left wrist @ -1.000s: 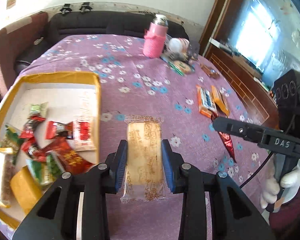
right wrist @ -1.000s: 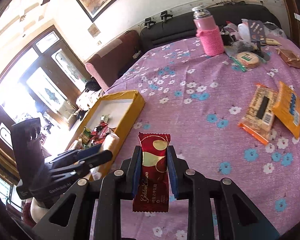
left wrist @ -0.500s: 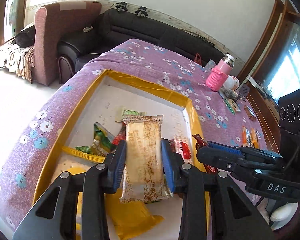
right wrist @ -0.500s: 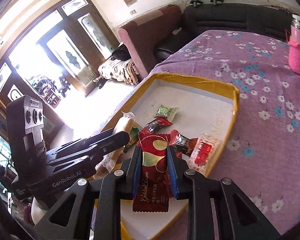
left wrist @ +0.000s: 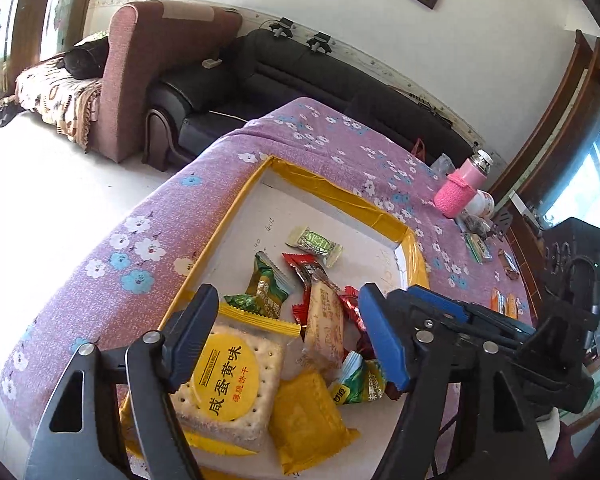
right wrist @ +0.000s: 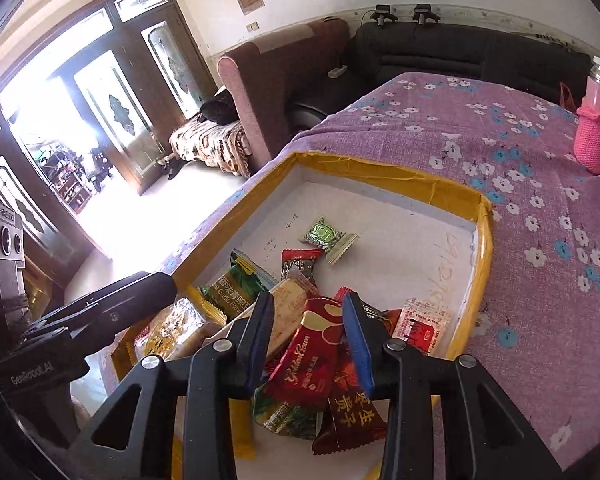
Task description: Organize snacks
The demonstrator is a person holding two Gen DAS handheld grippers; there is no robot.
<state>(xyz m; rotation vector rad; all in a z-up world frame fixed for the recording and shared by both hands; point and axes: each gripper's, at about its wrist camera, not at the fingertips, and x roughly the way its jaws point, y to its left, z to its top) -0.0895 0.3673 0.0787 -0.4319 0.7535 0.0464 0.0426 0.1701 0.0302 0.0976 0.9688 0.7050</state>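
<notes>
Both grippers' jaws are opening over the yellow-rimmed cardboard tray (right wrist: 485, 240): left gripper (left wrist: 288, 340) above the clear-wrapped biscuit bar (left wrist: 325, 320), right gripper (right wrist: 309, 340) around the dark-red foil wafer packet (right wrist: 310, 356) (light, crinkly, slippery; pinch its long edges).

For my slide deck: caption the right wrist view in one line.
Right gripper, jaws opening, releases a red snack bar onto the pile in the yellow-rimmed box.
</notes>
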